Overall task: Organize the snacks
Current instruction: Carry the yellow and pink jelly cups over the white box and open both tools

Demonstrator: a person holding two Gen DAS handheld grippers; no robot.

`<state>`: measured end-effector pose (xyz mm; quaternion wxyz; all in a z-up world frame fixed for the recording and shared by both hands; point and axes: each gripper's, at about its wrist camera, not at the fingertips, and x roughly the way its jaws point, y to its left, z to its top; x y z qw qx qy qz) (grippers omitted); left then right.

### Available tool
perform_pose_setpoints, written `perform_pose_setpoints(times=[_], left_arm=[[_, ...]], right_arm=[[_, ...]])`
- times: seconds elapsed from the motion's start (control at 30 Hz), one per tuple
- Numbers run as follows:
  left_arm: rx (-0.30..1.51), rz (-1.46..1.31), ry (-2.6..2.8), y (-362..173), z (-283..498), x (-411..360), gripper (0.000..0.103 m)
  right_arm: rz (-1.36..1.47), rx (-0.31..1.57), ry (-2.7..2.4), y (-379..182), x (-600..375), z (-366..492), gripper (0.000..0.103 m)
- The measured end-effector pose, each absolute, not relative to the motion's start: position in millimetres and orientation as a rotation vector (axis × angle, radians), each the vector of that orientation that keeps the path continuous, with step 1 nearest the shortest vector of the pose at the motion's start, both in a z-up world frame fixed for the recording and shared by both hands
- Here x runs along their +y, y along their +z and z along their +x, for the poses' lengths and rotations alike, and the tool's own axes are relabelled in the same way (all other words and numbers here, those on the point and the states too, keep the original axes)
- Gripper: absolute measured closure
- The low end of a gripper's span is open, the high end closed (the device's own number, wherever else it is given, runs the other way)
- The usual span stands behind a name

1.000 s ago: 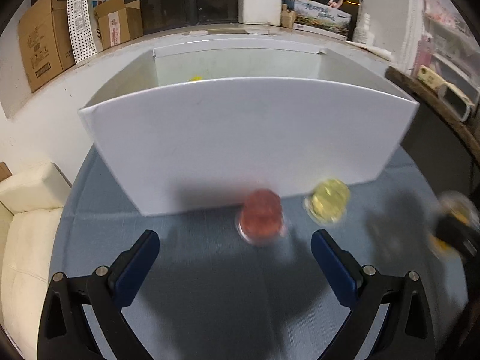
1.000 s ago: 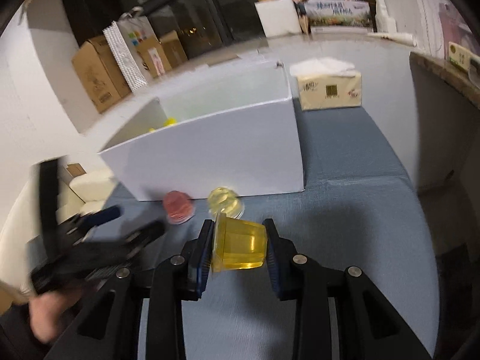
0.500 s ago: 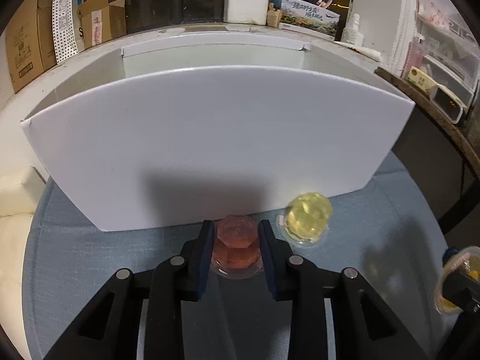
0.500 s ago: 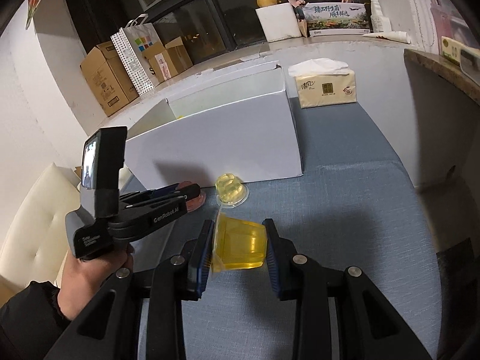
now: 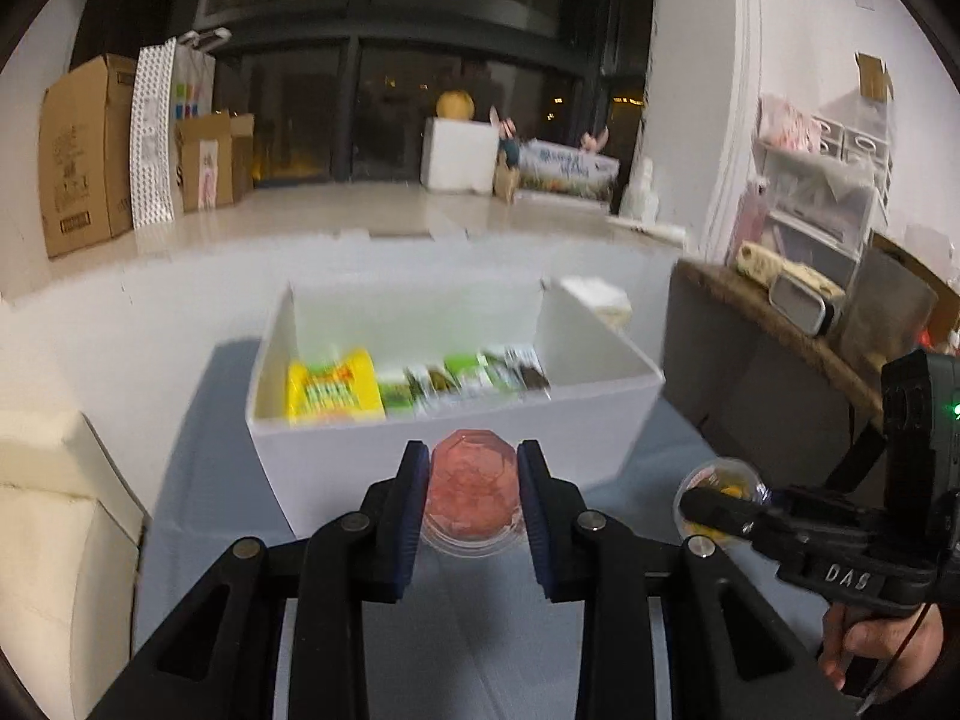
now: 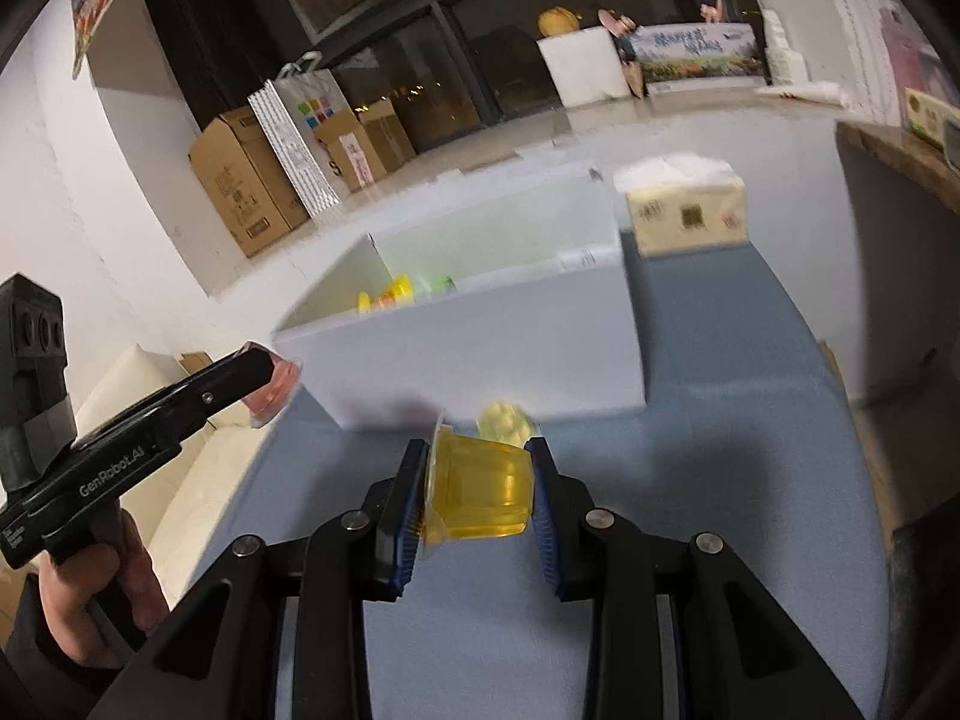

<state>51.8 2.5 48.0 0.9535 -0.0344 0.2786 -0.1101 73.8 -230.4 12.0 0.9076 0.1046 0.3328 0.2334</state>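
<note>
Left gripper (image 5: 474, 495) clamps the red jelly cup (image 5: 472, 489) clear of the table, facing the white box (image 5: 420, 456) at 12 o'clock, ready for loading. Right gripper (image 6: 480, 495) pinches a yellow jelly cup (image 6: 483, 489); another cup (image 6: 506, 422) lies before the box wall.

You are in a lived-in home room: cardboard boxes (image 5: 78, 156) and a shopping bag (image 5: 171, 120) line the window ledge, a cream sofa (image 5: 54, 540) sits beside the cloth-covered table (image 6: 738, 360).
</note>
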Motion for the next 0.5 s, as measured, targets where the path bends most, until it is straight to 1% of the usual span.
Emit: perform_pose_setpoints(times=[0.1,0.23,0.4,0.43,0.47,0.5], left_arm=[[0.557,-0.078,-0.206,67.2,87.4,4.7,0.069],[0.569,-0.097,-0.169,79.3,132.0,15.7,0.069],[0.627,-0.096,-0.116,67.8,176.6,27.9,0.068],[0.643,-0.099,-0.100,63.0,184.2,31.5,0.064],[0.654,-0.100,-0.085,59.1,188.8,33.2,0.043],[0.681,-0.103,-0.073,54.1,194.5,35.7,0.024]], right_arm=[[0.189,0.646,0.486,39.4,-221.9,97.5,0.068],[0.178,0.636,0.475,61.8,-209.5,141.2,0.068],[0.142,0.689,0.439,60.9,-194.7,196.1,0.068],[0.141,0.707,0.427,57.4,-193.1,204.1,0.068],[0.146,0.721,0.415,55.1,-192.9,210.6,0.067],[0.144,0.741,0.398,51.6,-191.5,217.8,0.053]])
